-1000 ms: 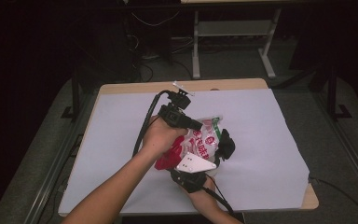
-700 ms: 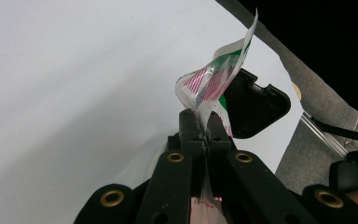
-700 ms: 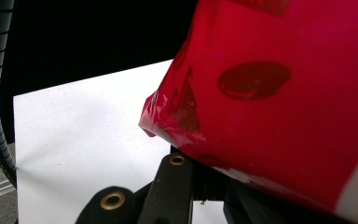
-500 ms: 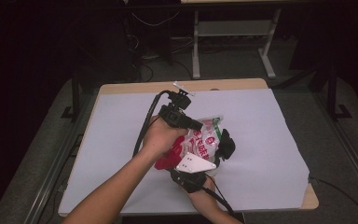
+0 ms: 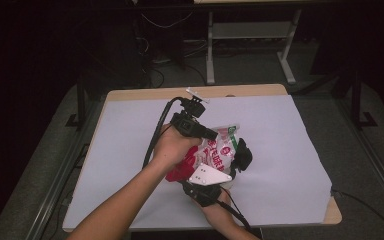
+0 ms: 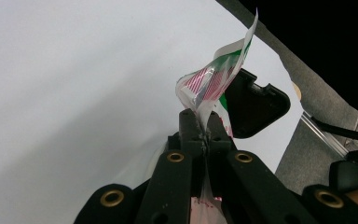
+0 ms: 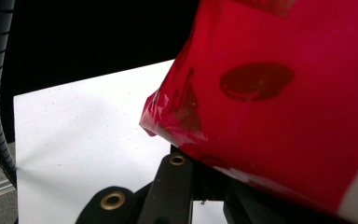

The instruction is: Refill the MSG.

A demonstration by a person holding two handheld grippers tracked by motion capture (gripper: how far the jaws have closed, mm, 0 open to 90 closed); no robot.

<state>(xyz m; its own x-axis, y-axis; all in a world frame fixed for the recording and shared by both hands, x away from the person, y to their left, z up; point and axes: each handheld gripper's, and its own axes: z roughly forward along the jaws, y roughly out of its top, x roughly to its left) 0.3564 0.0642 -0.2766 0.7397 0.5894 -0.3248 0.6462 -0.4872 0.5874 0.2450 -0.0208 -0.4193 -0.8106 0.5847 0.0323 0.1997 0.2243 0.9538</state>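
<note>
1. High view: a red-and-white plastic snack bag (image 5: 215, 152) is held up over the middle of the desk (image 5: 290, 130), between the two hands, above the white sheet that covers the desk.
2. The bag's lower part is red and its upper part white with red print, with a green-and-white strip along the top edge toward the far side.
3. The left tongs (image 5: 207, 134) come in from the left and are clenched on the bag's upper edge; the left hand (image 5: 172, 150) wraps the tool's body, and a black cable loops from it.
4. Left gripper view: the two black jaws meet tight on a thin fold of the bag (image 6: 214, 81), whose crinkled film rises above them showing red stripes, a silvery lining and a green patch.
5. The right tongs (image 5: 240, 157) reach in from the near side, with the grey three-cornered plate (image 5: 209, 175) lying on top of them; they are clenched on the bag's right side.
6. Right gripper view: glossy red film of the bag (image 7: 279, 93) with darker red marks bulges just above the right tongs' jaws, and a creased corner points toward the white sheet (image 7: 84, 140).
</note>
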